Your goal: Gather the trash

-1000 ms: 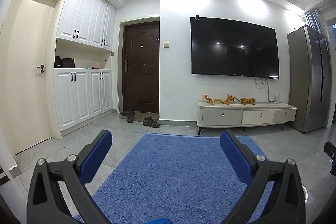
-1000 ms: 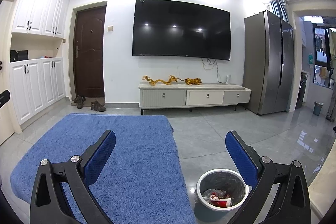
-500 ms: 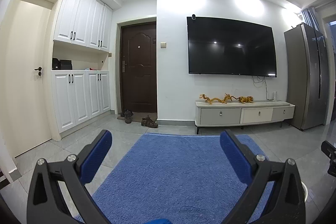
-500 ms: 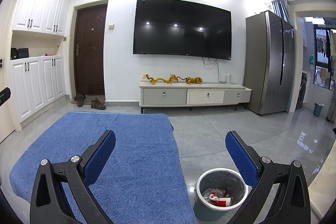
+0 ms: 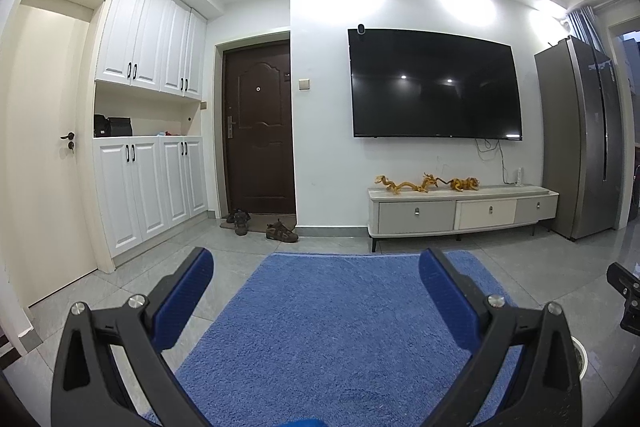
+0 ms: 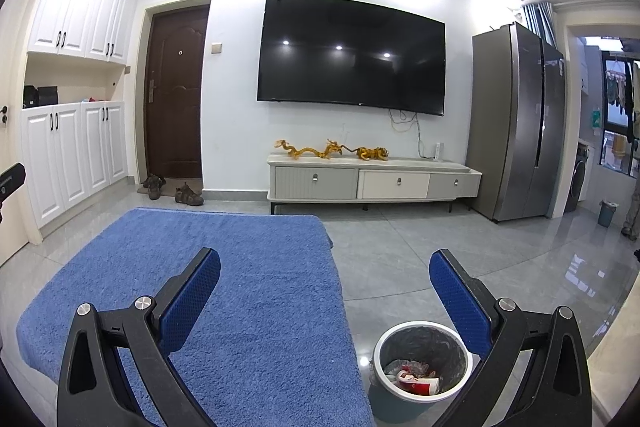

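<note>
A living room seen from two handheld grippers, both raised above a table covered by a blue towel [image 6: 224, 279]. The left gripper [image 5: 316, 279] has its blue-padded fingers spread wide apart, with nothing between them. The right gripper [image 6: 324, 281] is spread just as wide and also holds nothing.

In the right view, a small round bin [image 6: 420, 363] with a grey liner stands on the grey tile floor [image 6: 420, 259], just beside the right edge of the towel and below the right finger. Inside the bin lies trash [image 6: 414, 379]: a crumpled pile with a red and white piece that may be a cup or a wrapper; it is too small to tell for sure. In the left view only a sliver of the bin's rim shows at the lower right, behind the right finger.

Ahead, a large black television [image 5: 434, 87] hangs on a white wall. Below it sits a low cabinet [image 5: 460, 211] with three drawers and golden dragon figures [image 5: 424, 183] on top. To the left is a dark brown door [image 5: 258, 127] with shoes [image 5: 260, 223] on the floor before it, and white cupboards [image 5: 148, 115] further left. A tall grey fridge [image 6: 520, 119] stands at the right.
</note>
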Demonstrator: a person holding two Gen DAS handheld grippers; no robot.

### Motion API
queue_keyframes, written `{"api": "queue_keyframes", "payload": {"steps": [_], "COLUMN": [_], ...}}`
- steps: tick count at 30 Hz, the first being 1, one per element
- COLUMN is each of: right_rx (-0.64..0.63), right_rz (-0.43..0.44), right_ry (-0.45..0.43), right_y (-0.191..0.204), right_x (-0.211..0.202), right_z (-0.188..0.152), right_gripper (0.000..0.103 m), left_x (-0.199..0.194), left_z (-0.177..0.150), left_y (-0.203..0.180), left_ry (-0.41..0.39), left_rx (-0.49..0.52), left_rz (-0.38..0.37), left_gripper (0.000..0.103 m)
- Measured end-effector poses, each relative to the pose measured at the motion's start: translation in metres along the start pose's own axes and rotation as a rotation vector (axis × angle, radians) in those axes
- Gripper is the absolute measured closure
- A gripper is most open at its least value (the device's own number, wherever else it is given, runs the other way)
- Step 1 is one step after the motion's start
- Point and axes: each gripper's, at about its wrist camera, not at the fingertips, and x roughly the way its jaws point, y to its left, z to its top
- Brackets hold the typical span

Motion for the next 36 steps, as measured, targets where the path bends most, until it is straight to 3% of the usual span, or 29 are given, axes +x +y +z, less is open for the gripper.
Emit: {"api": "queue_keyframes", "payload": {"steps": [36], "right_rx": [-0.007], "right_rz": [-0.003], "right_ry": [0.012], "right_y": [-0.0064], "right_x": [-0.0002], "right_z": [-0.0071], "right_gripper": [0.001], "left_x": [0.0036], "left_z": [-0.0033], "left_y": [-0.009], "left_ry": [0.029], "left_rx": [0.028], "left_rz": [-0.015], "left_gripper": [0.0]}}
